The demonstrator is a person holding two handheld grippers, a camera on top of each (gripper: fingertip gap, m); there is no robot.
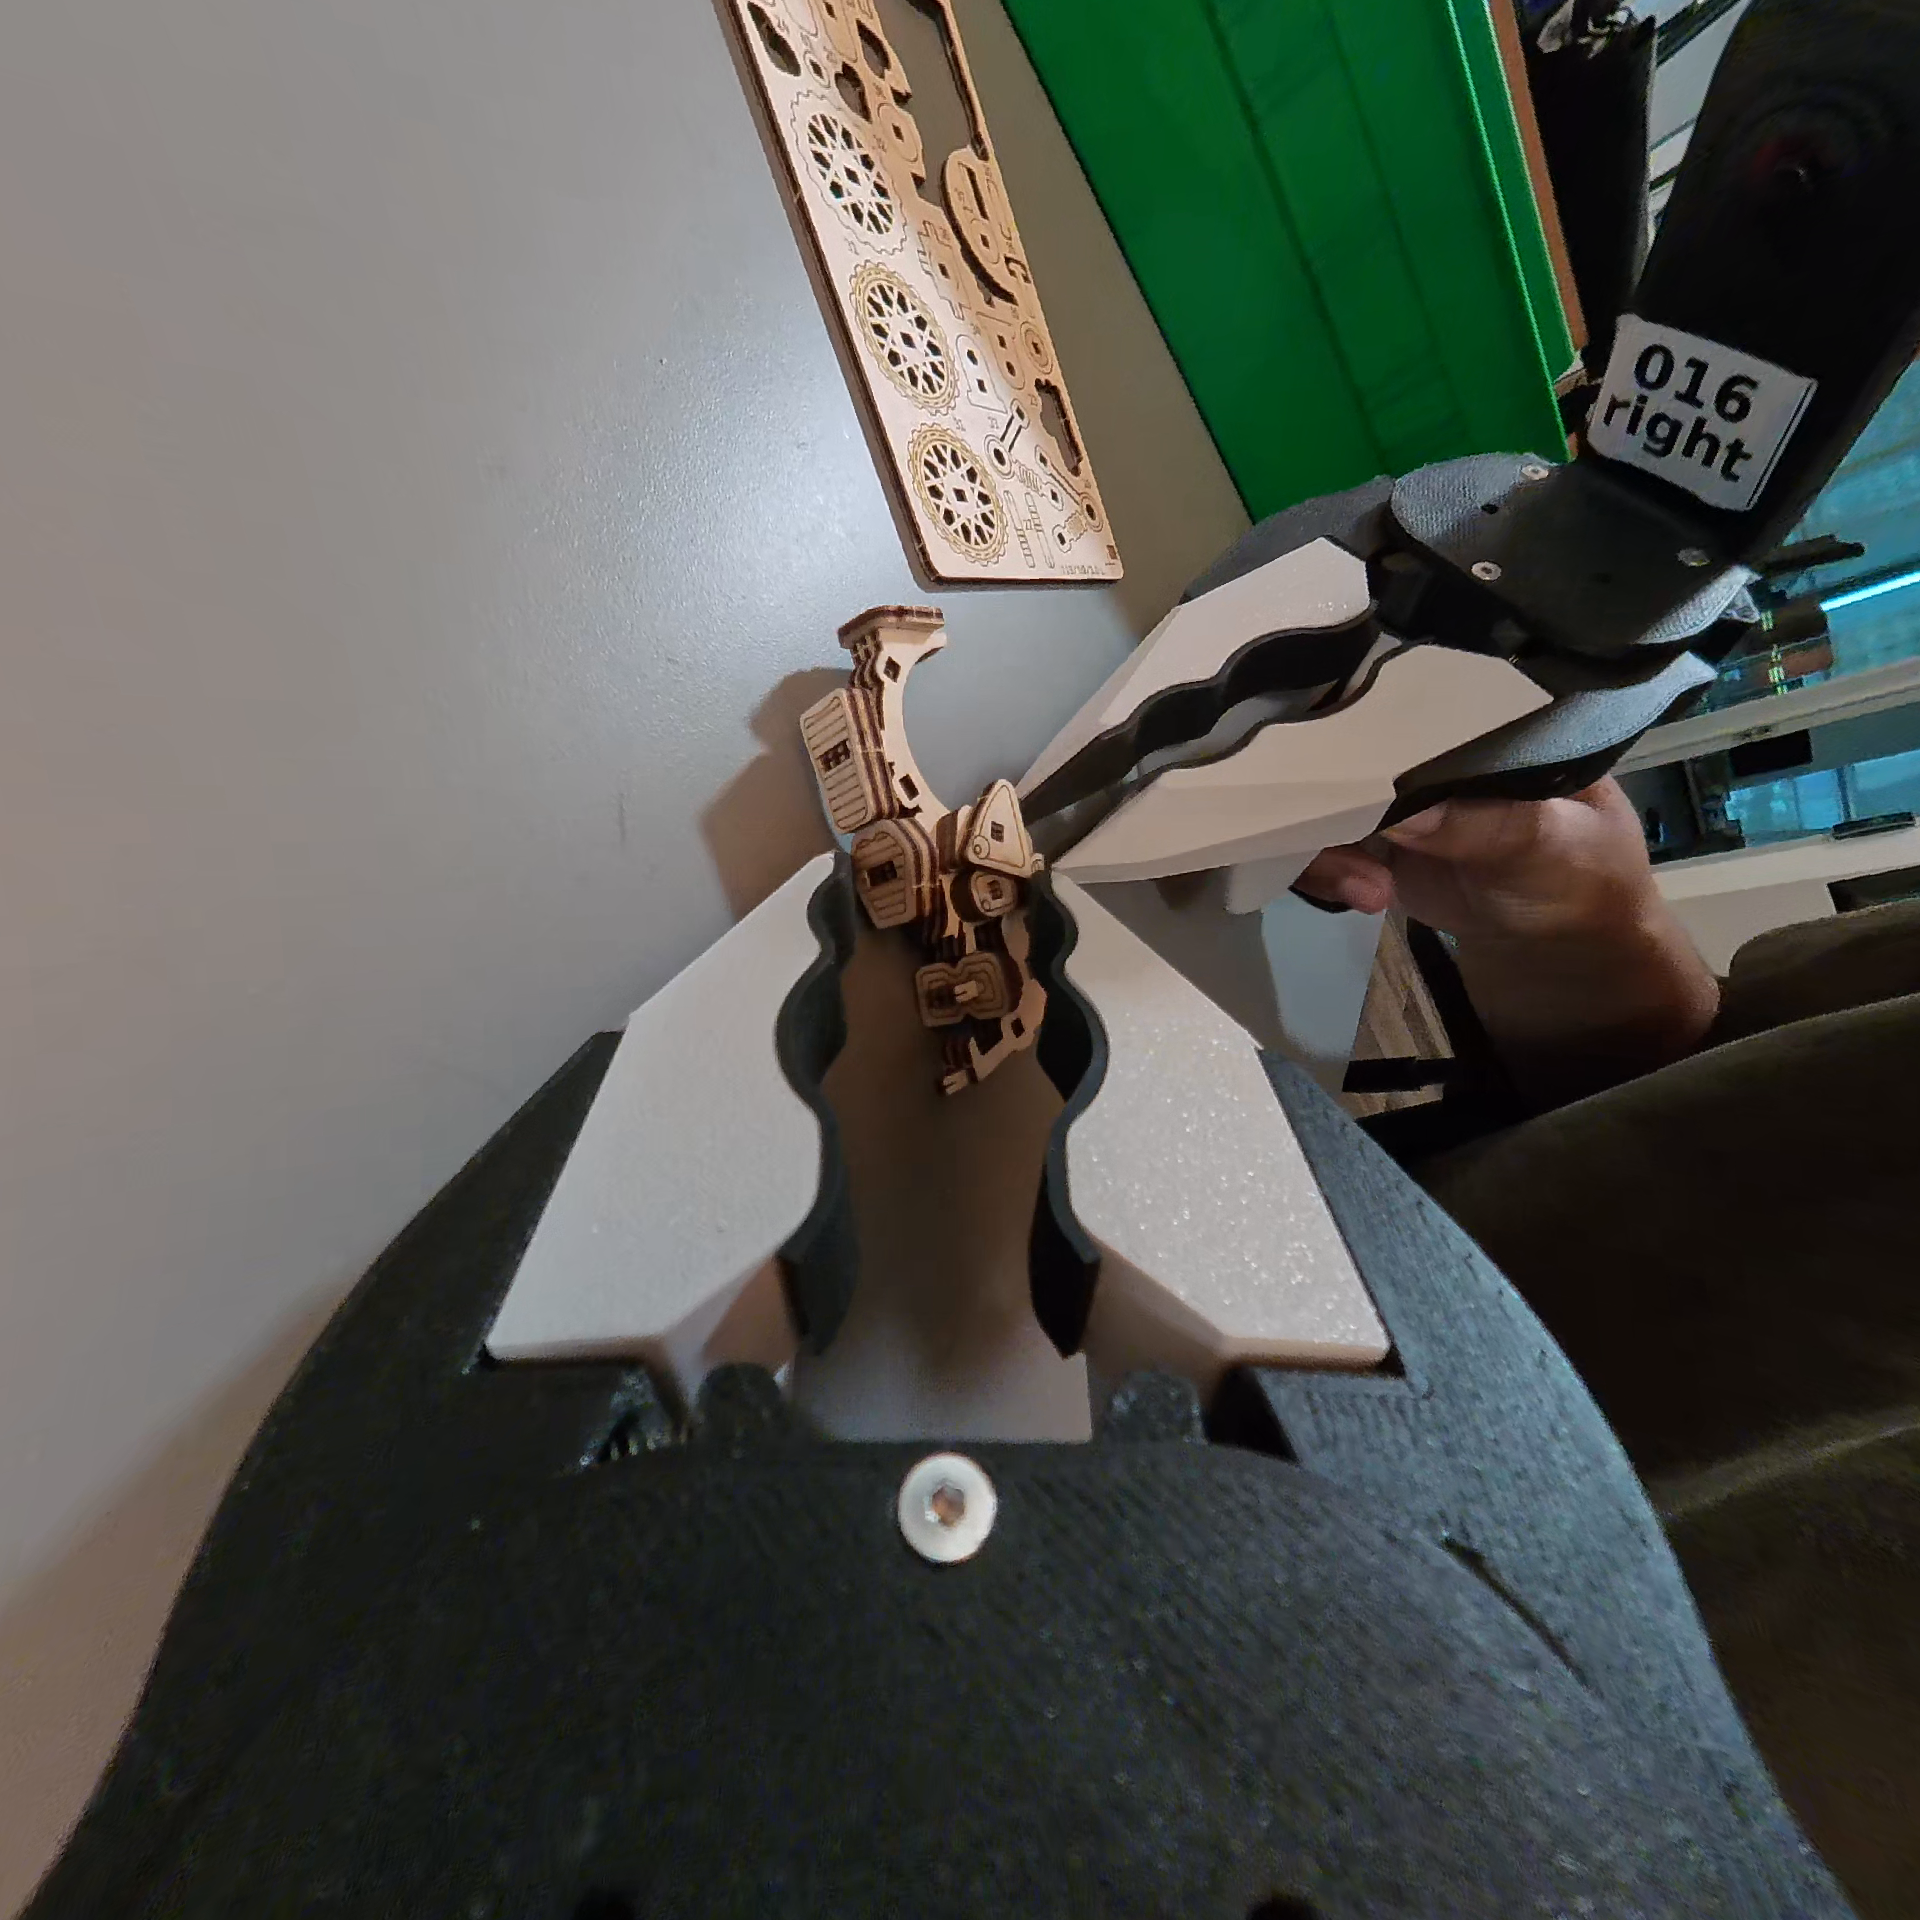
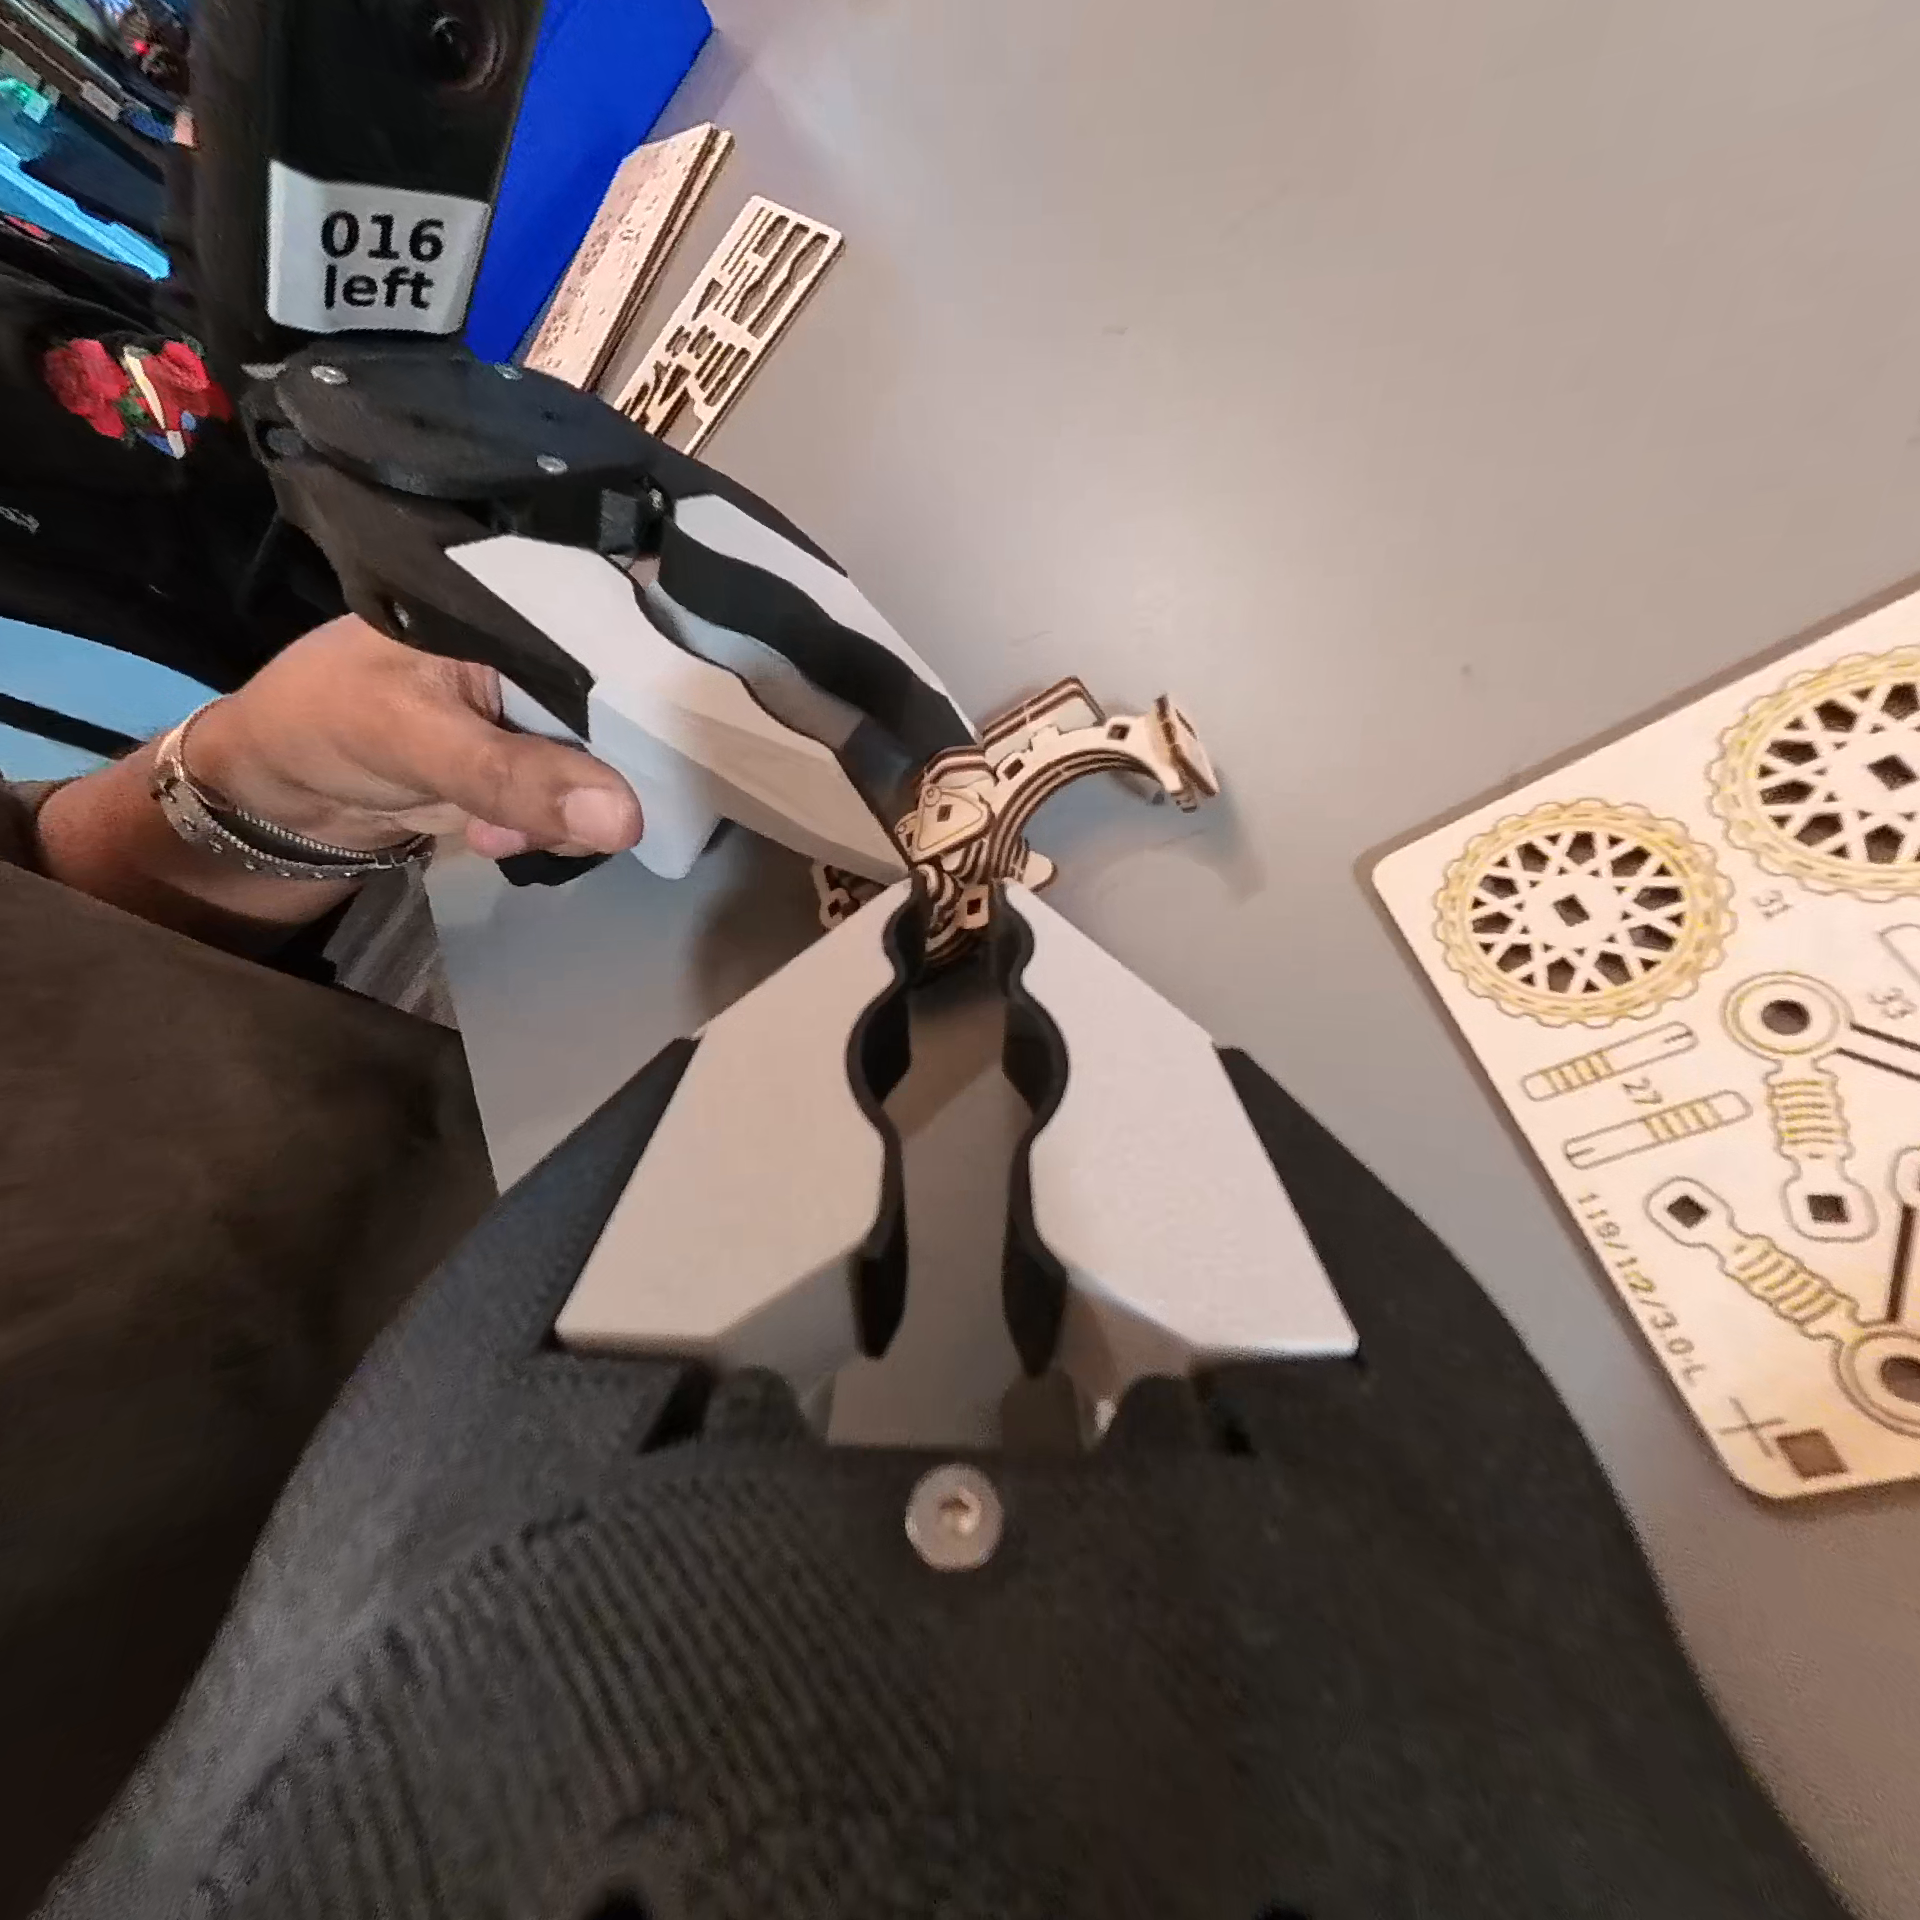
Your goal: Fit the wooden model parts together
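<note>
A half-built wooden model, a curved arm with layered blocks, is held above the grey table. My left gripper is shut on its lower part. My right gripper comes in from the right, shut on a small triangular wooden part that touches the model's side. In the right wrist view, my right gripper pinches the wood at its tips. The model's curved arm sticks out beyond them. The left gripper reaches in from the upper left.
A wooden parts sheet with spoked wheels lies flat on the table beyond the model; it also shows in the right wrist view. Two more wooden sheets lean near a blue board. A green board stands behind. A person's hands hold the grippers. The grippers are tip to tip, or close to it.
</note>
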